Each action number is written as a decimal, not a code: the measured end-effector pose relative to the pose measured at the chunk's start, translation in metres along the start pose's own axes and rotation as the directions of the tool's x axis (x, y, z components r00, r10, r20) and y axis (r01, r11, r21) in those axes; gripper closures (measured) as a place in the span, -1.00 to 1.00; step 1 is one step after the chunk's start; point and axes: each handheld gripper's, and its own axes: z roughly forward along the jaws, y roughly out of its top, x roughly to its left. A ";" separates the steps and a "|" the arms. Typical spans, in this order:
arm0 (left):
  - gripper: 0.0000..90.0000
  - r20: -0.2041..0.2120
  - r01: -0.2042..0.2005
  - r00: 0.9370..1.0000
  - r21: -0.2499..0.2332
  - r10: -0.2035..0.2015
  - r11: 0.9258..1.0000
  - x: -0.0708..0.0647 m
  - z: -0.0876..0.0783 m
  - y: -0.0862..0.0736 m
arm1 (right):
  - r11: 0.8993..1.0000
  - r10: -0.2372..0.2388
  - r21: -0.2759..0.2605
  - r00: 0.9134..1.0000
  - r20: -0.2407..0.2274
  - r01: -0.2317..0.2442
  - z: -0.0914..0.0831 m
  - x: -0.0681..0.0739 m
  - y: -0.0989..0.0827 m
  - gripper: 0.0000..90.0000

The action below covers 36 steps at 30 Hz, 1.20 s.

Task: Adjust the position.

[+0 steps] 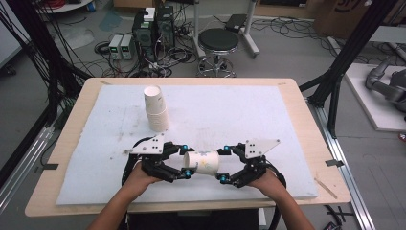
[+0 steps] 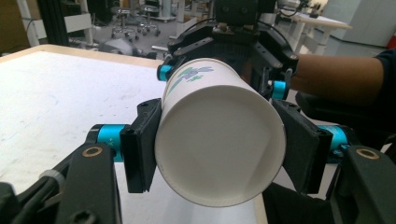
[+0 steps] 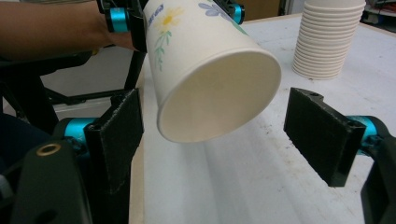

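Tongs first: left tongs [image 1: 186, 162] clenched on paper cup [image 1: 203, 162], pads pressing both sides near its wide rim end, clear in the left gripper view where the cup [image 2: 219, 140] sits squeezed between the black pads [image 2: 140, 149]. Right tongs [image 1: 224, 164] released, jaws spread wide around the cup's narrower bottom end without touching; in the right gripper view the cup [image 3: 210, 79] hangs between the pads [image 3: 119, 135] with a gap on each side. Cup lies sideways, lifted off the surface, spanning between the two tongs, which face each other. Flower print on its side, blue and yellow-green. Left hand [image 1: 139, 178] and right hand [image 1: 268, 182] grip the tool bodies just behind the tongs, forearms coming in from the near edge. Grey three-cornered plates sit on top of both tools. Below the tongs: white foam mat [image 1: 239, 110] covering the wooden surface [image 1: 72, 143]. Beyond the left tongs, well apart: stack of paper cups [image 1: 156, 108], upside down, standing upright on the mat; same stack [image 3: 329, 39] is in the right gripper view, behind the held cup. Past the surface's far edge: black stool [image 1: 218, 45] and electronics boxes with cables on the floor.
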 end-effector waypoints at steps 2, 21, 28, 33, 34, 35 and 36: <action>-0.18 0.010 -0.007 1.000 0.003 0.007 1.000 0.000 0.001 0.000 | 1.000 0.004 0.001 1.000 -0.010 -0.004 0.001 0.000 0.000 -0.54; -0.19 0.067 -0.020 0.998 -0.038 0.022 0.999 0.000 0.004 -0.003 | 0.998 -0.003 -0.064 0.997 -0.079 -0.002 0.005 -0.001 -0.004 -0.40; -0.19 0.065 -0.004 0.998 -0.052 0.007 0.999 0.000 0.003 -0.008 | 0.997 0.007 -0.076 0.996 -0.084 -0.014 0.004 -0.001 -0.003 -0.37; -0.20 0.056 0.003 0.998 -0.045 0.000 0.999 -0.001 0.003 -0.009 | 0.998 0.025 -0.059 0.995 -0.093 -0.031 0.004 -0.001 -0.002 -0.35; -0.21 0.053 0.003 0.999 -0.039 -0.001 0.999 -0.002 0.002 -0.009 | 0.998 0.020 -0.059 0.996 -0.091 -0.025 0.004 -0.001 -0.002 -0.35; -0.21 0.050 0.003 0.999 -0.034 -0.001 0.999 -0.002 0.002 -0.009 | 0.998 0.017 -0.055 0.996 -0.089 -0.022 0.004 -0.001 -0.001 -0.35; -0.22 0.044 0.002 0.999 -0.033 0.000 0.999 -0.002 0.003 -0.008 | 0.999 0.019 -0.049 0.996 -0.088 -0.023 0.004 -0.001 0.000 -0.35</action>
